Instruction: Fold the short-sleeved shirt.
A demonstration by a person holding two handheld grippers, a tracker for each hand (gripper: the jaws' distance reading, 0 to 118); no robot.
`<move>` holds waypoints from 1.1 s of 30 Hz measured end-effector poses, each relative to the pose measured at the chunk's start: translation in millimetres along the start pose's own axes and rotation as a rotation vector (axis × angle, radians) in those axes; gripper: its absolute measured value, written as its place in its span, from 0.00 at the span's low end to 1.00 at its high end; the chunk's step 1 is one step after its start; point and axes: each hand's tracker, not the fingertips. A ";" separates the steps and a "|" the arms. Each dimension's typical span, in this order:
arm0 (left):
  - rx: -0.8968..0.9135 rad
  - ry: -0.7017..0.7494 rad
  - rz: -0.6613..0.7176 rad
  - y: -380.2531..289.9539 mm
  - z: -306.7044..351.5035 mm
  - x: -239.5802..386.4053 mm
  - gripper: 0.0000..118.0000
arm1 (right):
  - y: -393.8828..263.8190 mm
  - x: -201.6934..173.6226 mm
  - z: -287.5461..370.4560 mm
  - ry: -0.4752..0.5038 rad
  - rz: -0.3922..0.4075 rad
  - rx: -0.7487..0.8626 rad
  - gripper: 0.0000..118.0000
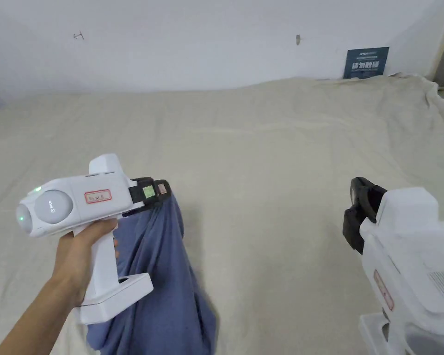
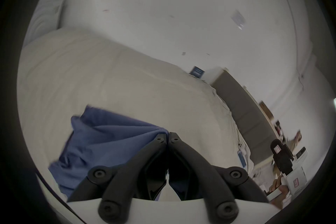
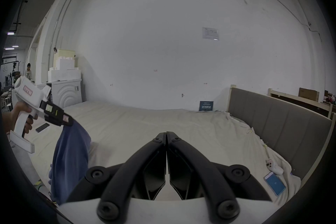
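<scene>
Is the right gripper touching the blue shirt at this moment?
Apart. In the right gripper view, the right gripper is shut on nothing over the bed sheet, while the blue shirt hangs from the left gripper well off to the side.

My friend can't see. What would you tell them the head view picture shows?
The left gripper pinches a blue shirt, which hangs bunched above a cream bed sheet. The right gripper, holding nothing, is off to the right.

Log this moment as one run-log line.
stage: shirt lifted, unfolded | left gripper: shut on blue shirt, hanging bunched over bed | right gripper: shut, holding nothing, apart from shirt
</scene>
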 end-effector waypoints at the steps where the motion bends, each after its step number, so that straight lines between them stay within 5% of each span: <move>1: -0.006 -0.021 -0.022 4.1 -7.2 14.5 0.00 | 0.7 5.6 4.0 -0.016 -0.002 0.005 0.00; 17: -0.104 -0.372 -0.275 -1.4 -75.3 192.1 0.00 | 13.1 72.6 46.9 -0.215 -0.001 0.039 0.00; 23: -0.245 -0.310 -0.350 -40.1 -119.8 191.9 0.00 | 9.1 81.3 54.1 -0.242 -0.001 0.024 0.00; 33: -0.532 -0.001 -0.424 -136.1 -196.7 127.9 0.00 | -12.4 87.1 54.1 -0.239 -0.021 -0.018 0.00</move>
